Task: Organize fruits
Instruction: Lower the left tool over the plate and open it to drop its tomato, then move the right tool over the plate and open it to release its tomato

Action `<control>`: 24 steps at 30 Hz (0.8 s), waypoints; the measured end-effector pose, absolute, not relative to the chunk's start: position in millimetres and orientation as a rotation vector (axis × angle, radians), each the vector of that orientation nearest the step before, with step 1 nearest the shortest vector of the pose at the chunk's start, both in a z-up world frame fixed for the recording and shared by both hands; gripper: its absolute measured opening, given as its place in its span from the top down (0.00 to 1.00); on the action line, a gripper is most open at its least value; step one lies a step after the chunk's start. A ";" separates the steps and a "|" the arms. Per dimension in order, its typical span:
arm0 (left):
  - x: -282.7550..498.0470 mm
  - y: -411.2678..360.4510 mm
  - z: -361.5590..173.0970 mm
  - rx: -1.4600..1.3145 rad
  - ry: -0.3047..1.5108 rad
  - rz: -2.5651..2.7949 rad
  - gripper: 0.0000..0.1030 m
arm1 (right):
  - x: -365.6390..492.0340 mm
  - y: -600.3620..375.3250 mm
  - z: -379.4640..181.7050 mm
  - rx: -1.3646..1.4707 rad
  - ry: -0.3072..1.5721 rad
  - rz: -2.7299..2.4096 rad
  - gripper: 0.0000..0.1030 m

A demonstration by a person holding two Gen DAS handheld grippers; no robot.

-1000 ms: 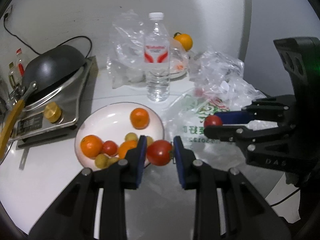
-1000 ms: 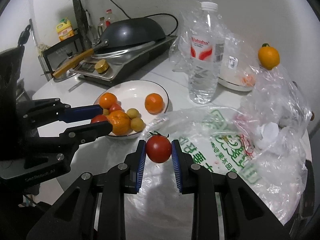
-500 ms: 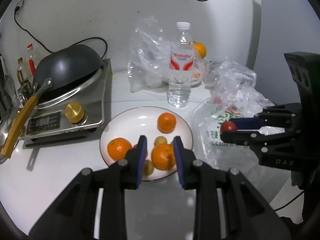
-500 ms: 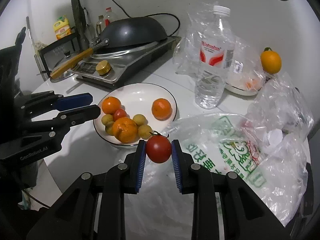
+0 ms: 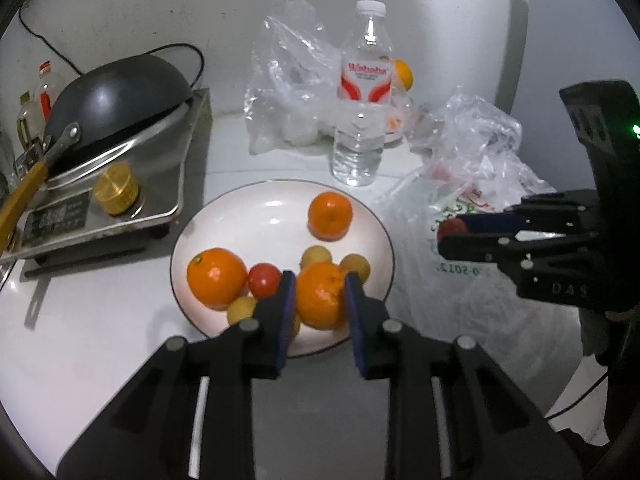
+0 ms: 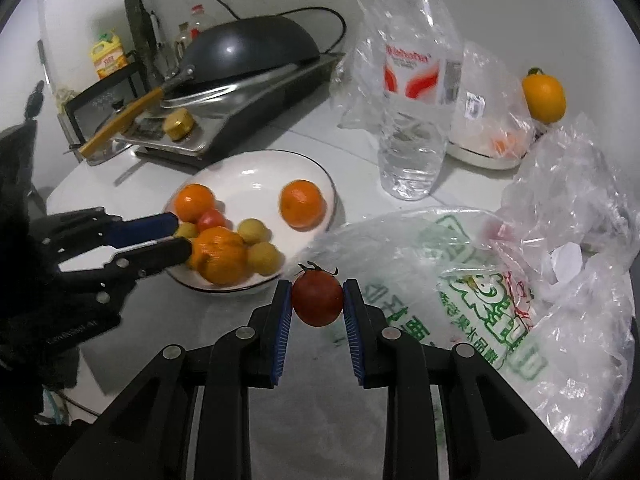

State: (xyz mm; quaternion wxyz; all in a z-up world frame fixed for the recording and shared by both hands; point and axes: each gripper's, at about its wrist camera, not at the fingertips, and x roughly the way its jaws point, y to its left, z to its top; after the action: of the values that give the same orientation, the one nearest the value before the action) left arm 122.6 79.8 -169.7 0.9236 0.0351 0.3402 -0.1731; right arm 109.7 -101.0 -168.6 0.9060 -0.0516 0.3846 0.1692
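Note:
A white plate (image 5: 260, 216) holds three oranges, a red tomato (image 5: 264, 279) and several small yellow fruits. My left gripper (image 5: 318, 280) hovers over the plate's near edge, its jaws closing the last bit with nothing between them. The nearest orange (image 5: 320, 296) shows through its gap. In the right wrist view the left gripper (image 6: 180, 234) has its tips right at that orange (image 6: 218, 256), which is wider than the gap. My right gripper (image 6: 316, 288) is shut on a second red tomato (image 6: 318, 298), above a printed plastic bag (image 6: 460, 300) just right of the plate (image 6: 256, 156).
A water bottle (image 5: 362, 92) stands behind the plate. A dark wok (image 5: 116, 88) sits on a steel cooker (image 5: 168, 168) at the left. Crumpled clear bags (image 6: 560, 200) cover the right side. A yellow-orange fruit (image 6: 544, 94) sits at the back right by a white dish (image 6: 480, 156).
A second ago the left gripper had a red tomato between its fingers; now they hold nothing and sit closer over the plate. The right gripper kept its tomato and drifted slightly.

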 end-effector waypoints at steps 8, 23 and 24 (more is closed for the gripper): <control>115.0 73.6 -167.6 0.161 0.664 -0.338 0.77 | 105.0 -123.6 -167.2 -0.116 0.729 0.313 0.73; 75.6 94.2 -155.1 0.181 0.606 -0.222 0.71 | 86.0 -133.2 -174.6 -0.139 0.737 0.308 0.73; 75.1 96.7 -154.6 0.174 0.604 -0.217 0.70 | 86.1 -131.6 -175.4 -0.136 0.742 0.310 0.73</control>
State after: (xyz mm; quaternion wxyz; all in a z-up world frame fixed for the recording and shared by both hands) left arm 75.1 96.7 -154.6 0.9452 0.0856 0.2966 -0.1065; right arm 86.1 -131.6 -175.4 0.9179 -0.0661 0.3610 0.1507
